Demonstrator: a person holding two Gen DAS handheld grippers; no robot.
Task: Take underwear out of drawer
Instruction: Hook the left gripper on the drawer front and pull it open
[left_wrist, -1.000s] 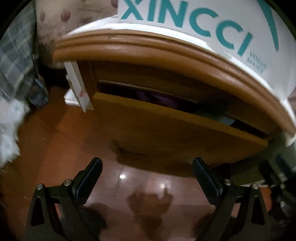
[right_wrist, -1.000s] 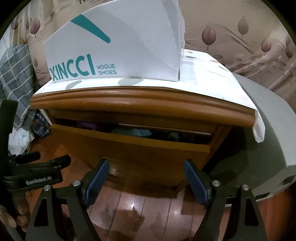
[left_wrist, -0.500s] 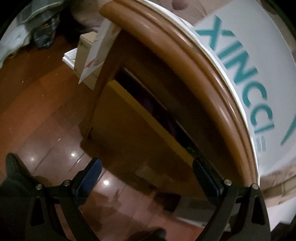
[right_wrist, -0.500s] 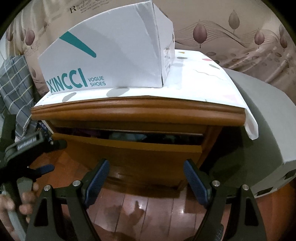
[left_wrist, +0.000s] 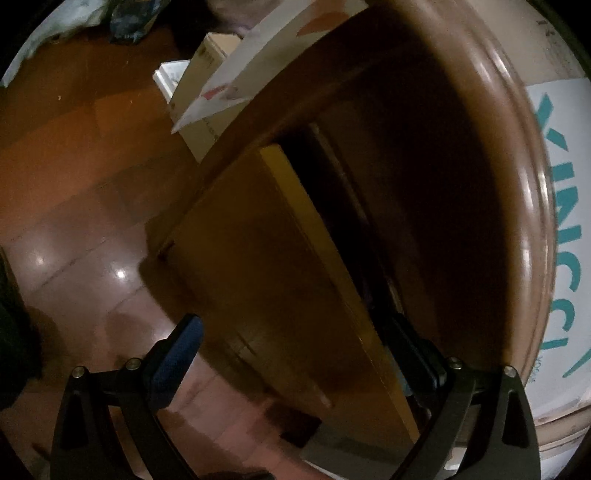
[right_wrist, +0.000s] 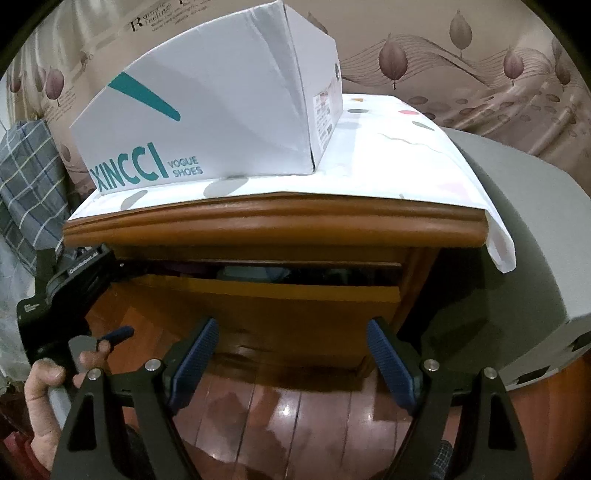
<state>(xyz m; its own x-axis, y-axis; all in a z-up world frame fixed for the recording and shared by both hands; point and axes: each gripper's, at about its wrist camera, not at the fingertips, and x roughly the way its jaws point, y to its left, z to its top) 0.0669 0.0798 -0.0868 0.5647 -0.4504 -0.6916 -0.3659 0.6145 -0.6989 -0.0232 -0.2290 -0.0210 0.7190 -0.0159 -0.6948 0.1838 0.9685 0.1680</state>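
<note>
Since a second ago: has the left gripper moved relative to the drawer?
Yes. In the right wrist view the left gripper has gone up and in, from beside the nightstand to the drawer front's top left corner.

Wooden nightstand (right_wrist: 273, 225) stands on glossy wood floor (right_wrist: 280, 413). Patterned white cloth (right_wrist: 399, 166) covers its top; white shoe box (right_wrist: 207, 122) sits on cloth. Drawer (right_wrist: 266, 299) ajar, contents dim, possibly clothing.
</note>
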